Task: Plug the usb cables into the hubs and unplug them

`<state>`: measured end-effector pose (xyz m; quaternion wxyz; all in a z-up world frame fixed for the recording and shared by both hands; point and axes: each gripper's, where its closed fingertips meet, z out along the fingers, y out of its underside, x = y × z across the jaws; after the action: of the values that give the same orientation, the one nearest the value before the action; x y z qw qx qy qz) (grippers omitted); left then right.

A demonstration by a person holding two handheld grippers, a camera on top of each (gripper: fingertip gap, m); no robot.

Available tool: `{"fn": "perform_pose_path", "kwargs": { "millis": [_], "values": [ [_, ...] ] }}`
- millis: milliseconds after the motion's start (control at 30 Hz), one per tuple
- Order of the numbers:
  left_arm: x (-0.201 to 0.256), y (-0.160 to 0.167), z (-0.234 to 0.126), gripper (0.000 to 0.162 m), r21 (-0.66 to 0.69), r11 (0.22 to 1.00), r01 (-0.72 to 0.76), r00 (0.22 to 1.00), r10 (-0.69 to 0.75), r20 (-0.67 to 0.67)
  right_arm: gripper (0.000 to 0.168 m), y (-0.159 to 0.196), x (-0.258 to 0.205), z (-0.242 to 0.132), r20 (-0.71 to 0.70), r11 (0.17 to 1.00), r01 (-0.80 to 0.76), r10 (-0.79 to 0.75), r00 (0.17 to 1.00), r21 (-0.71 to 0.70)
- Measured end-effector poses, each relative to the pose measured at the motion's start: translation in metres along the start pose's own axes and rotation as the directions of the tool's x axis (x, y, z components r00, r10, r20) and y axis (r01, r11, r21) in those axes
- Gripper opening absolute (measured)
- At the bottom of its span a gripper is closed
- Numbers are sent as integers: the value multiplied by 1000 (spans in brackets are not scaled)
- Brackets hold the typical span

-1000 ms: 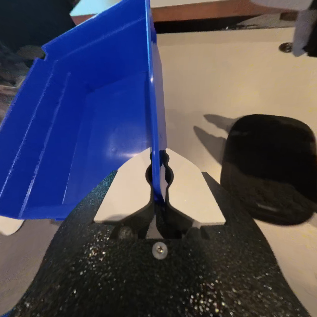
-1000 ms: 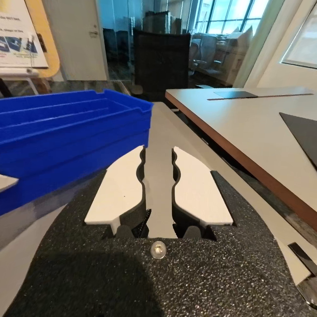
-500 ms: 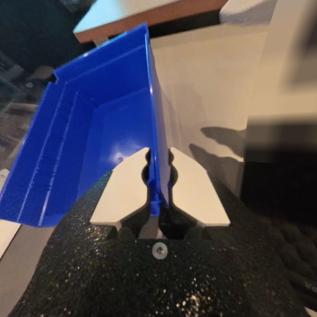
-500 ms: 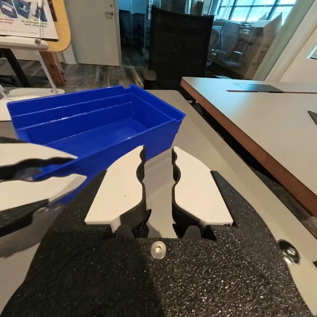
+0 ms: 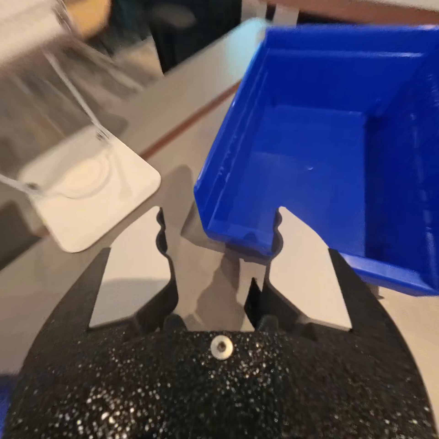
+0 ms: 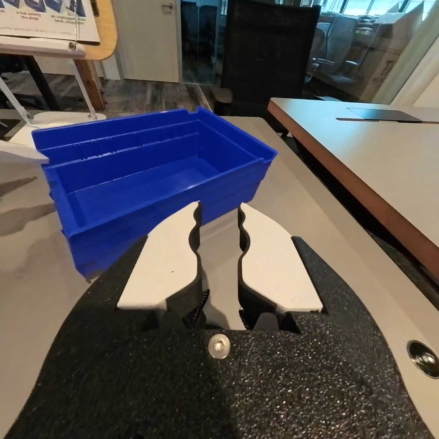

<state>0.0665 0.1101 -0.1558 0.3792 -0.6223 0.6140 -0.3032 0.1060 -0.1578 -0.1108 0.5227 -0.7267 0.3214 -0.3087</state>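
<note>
No USB cable or hub shows in either view. An empty blue plastic bin (image 5: 320, 154) sits on the grey table (image 5: 59, 297). My left gripper (image 5: 219, 210) is open, and the bin's near corner lies between its spread fingers, free of both. In the right wrist view the bin (image 6: 142, 180) lies just beyond my right gripper (image 6: 219, 205), which is a little open and empty. One white fingertip (image 6: 21, 154) of the left gripper shows at the bin's left end.
A white stand base (image 5: 95, 187) with clear uprights stands left of the bin, and it also shows in the right wrist view (image 6: 69, 117) under a sign board (image 6: 47, 23). A brown-edged second table (image 6: 356, 154) is on the right. A black chair (image 6: 266, 59) stands behind.
My left gripper was shut on the bin's wall and has opened and let it go. The bin has come down onto the table. The right gripper's gap is unchanged.
</note>
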Motion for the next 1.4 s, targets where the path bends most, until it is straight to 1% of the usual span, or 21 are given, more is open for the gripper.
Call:
{"fn": "perform_pose_path", "kwargs": {
  "millis": [100,167,200,233,367,500,667,733,800,900,1000,1067,1133,1200,1267,1333,1400],
  "values": [
    [3,7,19,88,-56,998,-2,997,-2,-76,29,-1,-3,1,1,1000,27,-27,1000,1],
    [14,13,25,87,-102,995,0,988,-15,-151,29,-2,-2,0,3,1000,27,-27,1000,7],
    [21,15,25,87,-115,993,9,983,-30,-183,28,-3,0,-1,2,1000,24,-24,1000,9],
    [25,15,24,90,-118,993,19,980,-41,-194,28,-4,1,-2,0,1000,21,-21,1000,11],
    [56,19,7,83,-123,992,29,963,-61,-264,28,-7,5,-8,-10,1000,20,-20,1000,18],
    [116,23,-6,82,-85,994,-69,943,37,-330,29,-11,17,-17,-49,1000,19,-18,999,16],
    [203,8,1,80,0,979,-204,876,182,-447,28,-23,24,-27,-72,998,-1,5,997,62],
    [218,5,3,86,0,969,-248,857,219,-465,28,-27,22,-30,-71,997,18,-13,997,69],
    [218,-2,-6,90,30,965,-260,857,245,-453,28,-31,16,-32,-57,995,41,-36,998,87],
    [187,-4,-30,90,89,964,-252,889,267,-371,26,-36,-10,-29,59,991,42,-50,997,129],
    [139,8,-65,89,116,963,-244,933,265,-242,28,-38,-60,-23,230,985,68,-104,968,161],
    [97,20,-93,89,109,958,-266,957,276,-85,29,-36,-92,-19,312,980,115,-161,936,162],
    [43,29,-126,89,112,953,-281,953,263,147,29,-35,-115,-16,339,973,161,-210,917,167],
    [-15,38,-166,81,141,955,-261,906,192,378,29,-37,-137,-14,378,971,167,-222,899,172],
    [-71,63,-203,82,103,973,-206,823,116,556,29,-38,-159,-12,418,974,142,-204,885,175],
    [-117,96,-232,88,49,993,-104,749,46,660,29,-37,-181,-9,450,979,118,-183,874,168],
    [-149,127,-253,94,25,999,21,708,-33,705,29,-32,-207,-6,485,980,120,-183,855,158]
  ]
}}
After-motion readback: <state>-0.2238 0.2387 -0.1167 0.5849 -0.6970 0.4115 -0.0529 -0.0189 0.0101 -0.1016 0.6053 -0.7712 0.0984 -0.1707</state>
